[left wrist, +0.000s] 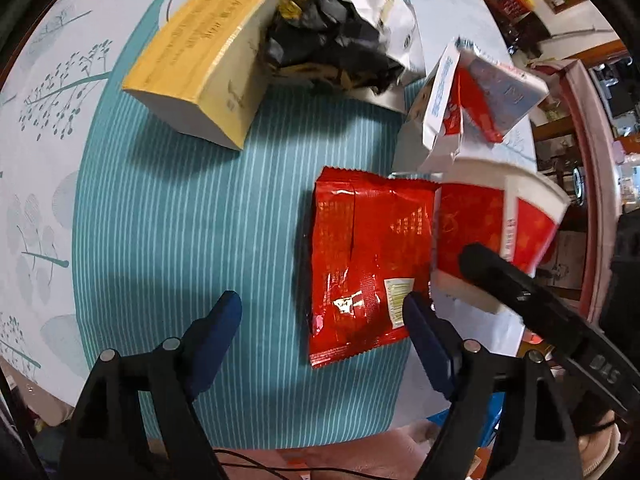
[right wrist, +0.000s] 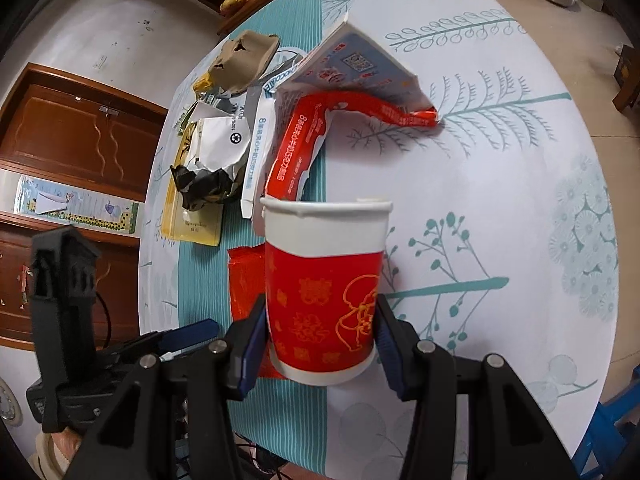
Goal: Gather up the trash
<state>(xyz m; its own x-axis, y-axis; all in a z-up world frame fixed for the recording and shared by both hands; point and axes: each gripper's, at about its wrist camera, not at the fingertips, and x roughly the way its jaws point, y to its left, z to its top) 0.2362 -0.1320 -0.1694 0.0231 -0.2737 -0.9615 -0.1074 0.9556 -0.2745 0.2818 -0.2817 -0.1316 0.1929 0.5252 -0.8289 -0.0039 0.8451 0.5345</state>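
My right gripper (right wrist: 320,340) is shut on a red and white paper cup (right wrist: 324,292), its blue pads pressing both sides near the base. The cup also shows in the left wrist view (left wrist: 496,228), held just above the table. A flat red foil wrapper (left wrist: 368,260) lies on the teal striped runner, partly under the cup (right wrist: 244,280). My left gripper (left wrist: 324,328) is open and empty; its right finger rests over the wrapper's lower right corner. A torn red and white carton (right wrist: 348,76) and crumpled black and white paper (left wrist: 340,40) lie further back.
A yellow-topped box (left wrist: 200,52) lies at the back left of the runner (left wrist: 180,240). A crushed brown cardboard piece (right wrist: 244,60) sits behind the paper pile. The round table's near edge (left wrist: 280,444) is close below the left gripper. White tablecloth (right wrist: 500,200) stretches right.
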